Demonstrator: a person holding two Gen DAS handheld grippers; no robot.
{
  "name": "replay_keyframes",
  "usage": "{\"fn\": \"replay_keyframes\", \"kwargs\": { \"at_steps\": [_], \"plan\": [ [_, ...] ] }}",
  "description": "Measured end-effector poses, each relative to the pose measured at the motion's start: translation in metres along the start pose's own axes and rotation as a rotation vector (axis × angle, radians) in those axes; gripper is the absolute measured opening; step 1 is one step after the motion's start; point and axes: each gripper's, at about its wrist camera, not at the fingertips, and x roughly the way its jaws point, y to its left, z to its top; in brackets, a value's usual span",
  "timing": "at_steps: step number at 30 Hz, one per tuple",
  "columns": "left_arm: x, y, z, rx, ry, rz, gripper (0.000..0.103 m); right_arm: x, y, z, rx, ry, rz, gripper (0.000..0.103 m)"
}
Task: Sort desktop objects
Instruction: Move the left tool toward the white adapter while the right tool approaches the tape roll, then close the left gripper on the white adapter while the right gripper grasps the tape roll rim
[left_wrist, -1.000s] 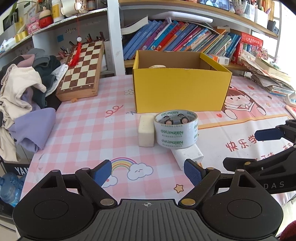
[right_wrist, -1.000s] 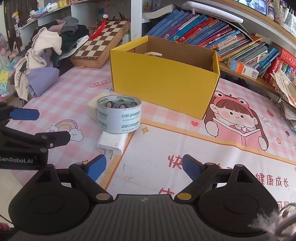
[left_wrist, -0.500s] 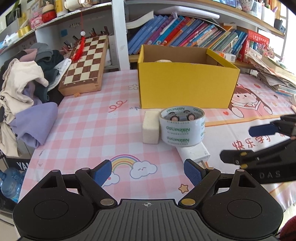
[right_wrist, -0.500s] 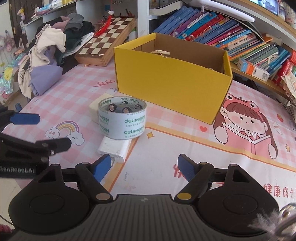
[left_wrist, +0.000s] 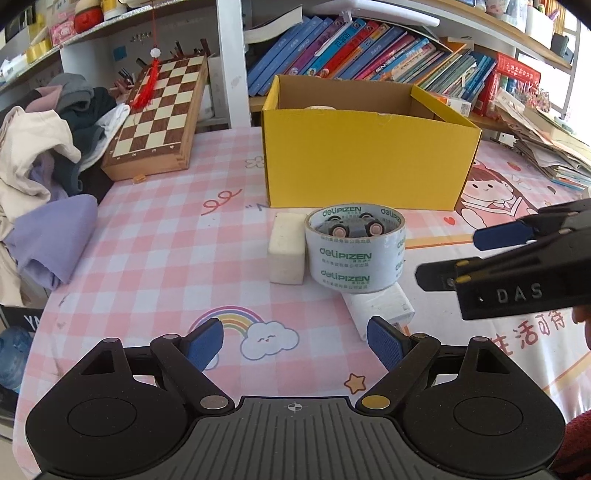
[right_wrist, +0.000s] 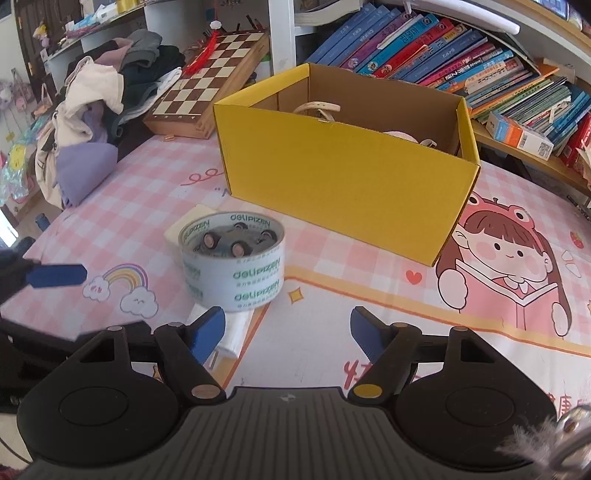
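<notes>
Both tongs, left (left_wrist: 293, 343) and right (right_wrist: 287, 334), wide, empty, near tape roll (left_wrist: 355, 249) before yellow box (left_wrist: 364, 164).

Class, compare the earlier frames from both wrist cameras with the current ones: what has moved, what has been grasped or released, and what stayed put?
Both grippers have moved forward toward the tape roll, which looms larger in both views. The right gripper narrowed slightly but remains open; the left gripper is open as before. Nothing was grasped or released. The tape roll with the toy car inside, the white block, the charger and the yellow box stayed put.

Home study room: crammed bookshelves (left_wrist: 369, 48), clothes heap (left_wrist: 44, 147), chessboard (left_wrist: 159, 114), cartoon tablecloth (right_wrist: 498, 266).
</notes>
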Motion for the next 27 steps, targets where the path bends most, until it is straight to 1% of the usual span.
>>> {"fn": "replay_keyframes", "kwargs": {
  "at_steps": [3,6,11,16,20,22,24,26,27],
  "plan": [
    [0.004,-0.005,0.001,0.007,0.006,-0.015,0.087,0.003,-0.001,0.006,0.0,-0.003,0.021,0.074],
    [0.008,-0.015,0.003,0.031,0.009,-0.032,0.087,0.004,-0.003,0.014,0.009,-0.014,0.042,0.07],
    [0.016,-0.029,0.006,0.06,0.014,-0.049,0.087,0.013,-0.004,0.03,0.012,-0.019,0.061,0.056],
    [0.025,-0.039,0.009,0.077,0.024,-0.057,0.087,0.02,-0.006,0.041,0.039,-0.007,0.085,0.052],
    [0.033,-0.048,0.011,0.092,0.025,-0.052,0.087,0.021,-0.007,0.05,0.049,-0.016,0.115,0.052],
    [0.038,-0.051,0.013,0.091,0.026,-0.048,0.087,0.023,-0.006,0.054,0.043,-0.016,0.118,0.052],
    [0.042,-0.054,0.015,0.088,0.03,-0.047,0.087,0.028,-0.005,0.058,0.042,-0.004,0.111,0.05],
    [0.046,-0.056,0.016,0.085,0.034,-0.043,0.087,0.036,-0.006,0.059,0.043,0.021,0.092,0.043],
    [0.048,-0.056,0.017,0.084,0.036,-0.041,0.087,0.04,-0.007,0.06,0.043,0.034,0.082,0.041]
  ]
}}
